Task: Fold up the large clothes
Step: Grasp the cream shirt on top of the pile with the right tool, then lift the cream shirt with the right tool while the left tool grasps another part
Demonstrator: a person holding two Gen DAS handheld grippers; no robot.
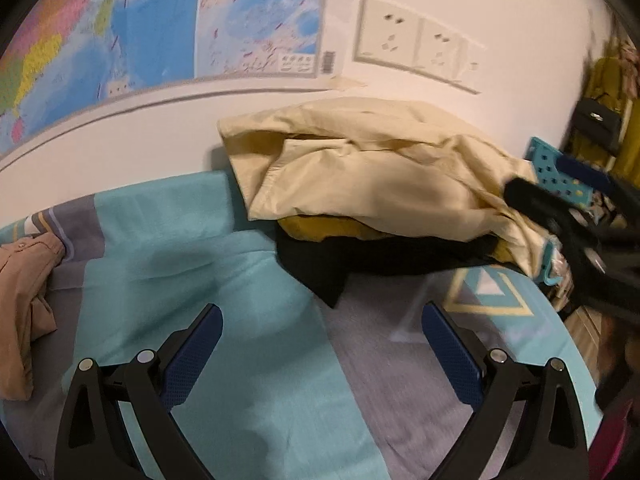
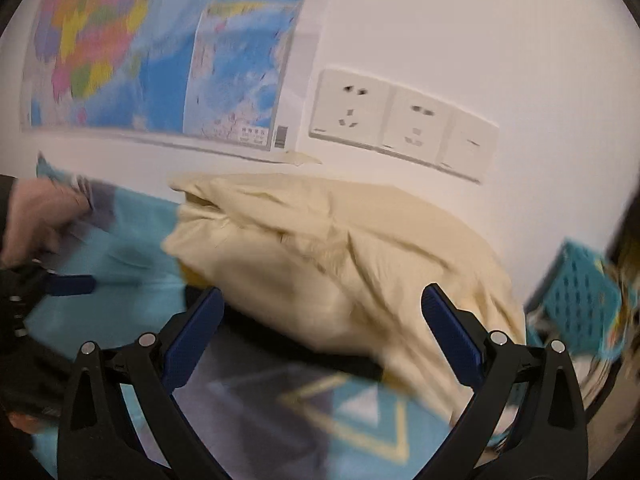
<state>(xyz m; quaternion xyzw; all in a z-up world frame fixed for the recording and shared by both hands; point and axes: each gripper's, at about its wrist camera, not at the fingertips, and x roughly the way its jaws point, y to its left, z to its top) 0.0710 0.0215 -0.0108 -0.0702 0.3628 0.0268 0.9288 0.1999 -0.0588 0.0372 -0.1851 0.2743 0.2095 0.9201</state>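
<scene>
My left gripper (image 1: 322,320) wide open, empty, hovering over bedsheet (image 1: 248,360). Right gripper (image 2: 322,316) spread too, nosing at cream garment (image 2: 320,248) piled against wall (image 2: 480,40). Sheet ahead mostly free.

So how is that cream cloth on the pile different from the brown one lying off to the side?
The cream cloth is pale and sits on top of a heap, over yellow and black clothes; the brown cloth is darker tan and lies alone on the bedsheet. The cream one sits against the wall, the brown one at the view's left edge. Both are crumpled, unfolded, and untouched by either gripper.
</scene>
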